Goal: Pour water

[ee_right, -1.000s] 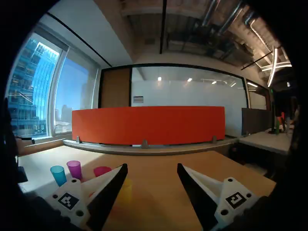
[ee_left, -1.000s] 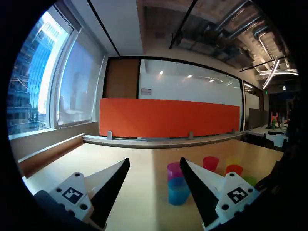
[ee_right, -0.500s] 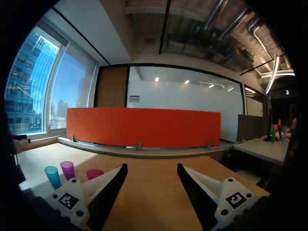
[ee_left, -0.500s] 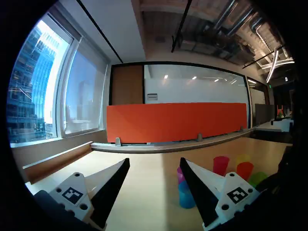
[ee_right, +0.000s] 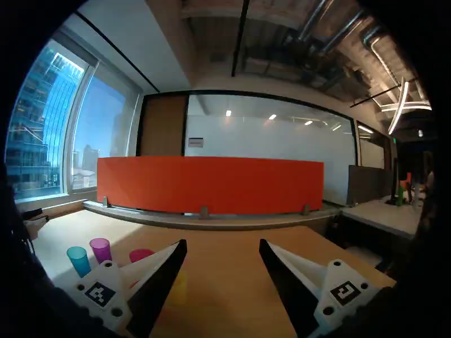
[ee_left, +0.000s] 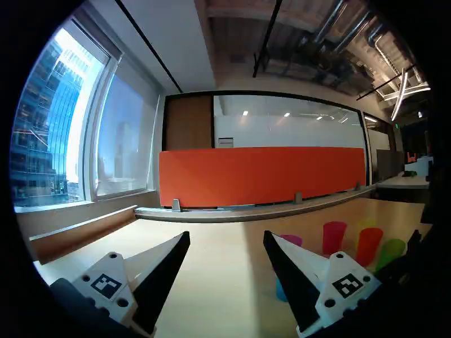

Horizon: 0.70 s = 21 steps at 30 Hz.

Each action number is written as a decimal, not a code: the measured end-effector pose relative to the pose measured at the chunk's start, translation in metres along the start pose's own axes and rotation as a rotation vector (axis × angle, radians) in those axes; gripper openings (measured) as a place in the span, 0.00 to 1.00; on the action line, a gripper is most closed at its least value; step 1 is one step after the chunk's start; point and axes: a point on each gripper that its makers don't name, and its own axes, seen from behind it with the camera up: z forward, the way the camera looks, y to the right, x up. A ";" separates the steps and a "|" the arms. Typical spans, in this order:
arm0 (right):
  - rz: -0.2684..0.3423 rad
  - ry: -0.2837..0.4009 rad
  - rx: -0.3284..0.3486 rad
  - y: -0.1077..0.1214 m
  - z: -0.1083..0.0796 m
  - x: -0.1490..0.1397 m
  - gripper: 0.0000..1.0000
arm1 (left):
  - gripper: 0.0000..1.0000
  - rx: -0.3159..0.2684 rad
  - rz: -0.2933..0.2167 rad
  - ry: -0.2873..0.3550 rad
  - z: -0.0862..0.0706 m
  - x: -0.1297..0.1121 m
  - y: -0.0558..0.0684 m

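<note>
Two tools, both spread wide with nothing between the fingers. My left tool (ee_left: pixel 225 236) sits low in the left gripper view and my right tool (ee_right: pixel 222 243) low in the right gripper view, each above bare bench (ee_left: pixel 225 276).

Just past the left tool, at lower right of its frame, the cups stand upright. The blue cup (ee_left: pixel 278 290) is nearest, half hidden behind that tool's right finger. The pink cup (ee_left: pixel 334 238), orange cup (ee_left: pixel 369 245) and green cup (ee_left: pixel 391 253) follow toward the right edge. In the right gripper view the same group sits at lower left, smaller, with the purple cup (ee_right: pixel 101 249) beside the blue one. I judge the cups lie between my two tools and closer to the left one, so it would have to swing right to line up with the blue cup.

I cannot tell which cup holds water.

Farther off, an orange divider (ee_left: pixel 262 174) closes the bench's far edge, with a window (ee_left: pixel 51 141) at the left.
</note>
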 end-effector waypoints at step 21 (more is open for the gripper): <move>-0.003 -0.018 -0.012 0.000 0.001 -0.004 0.99 | 0.97 0.021 -0.005 -0.020 0.011 -0.023 -0.012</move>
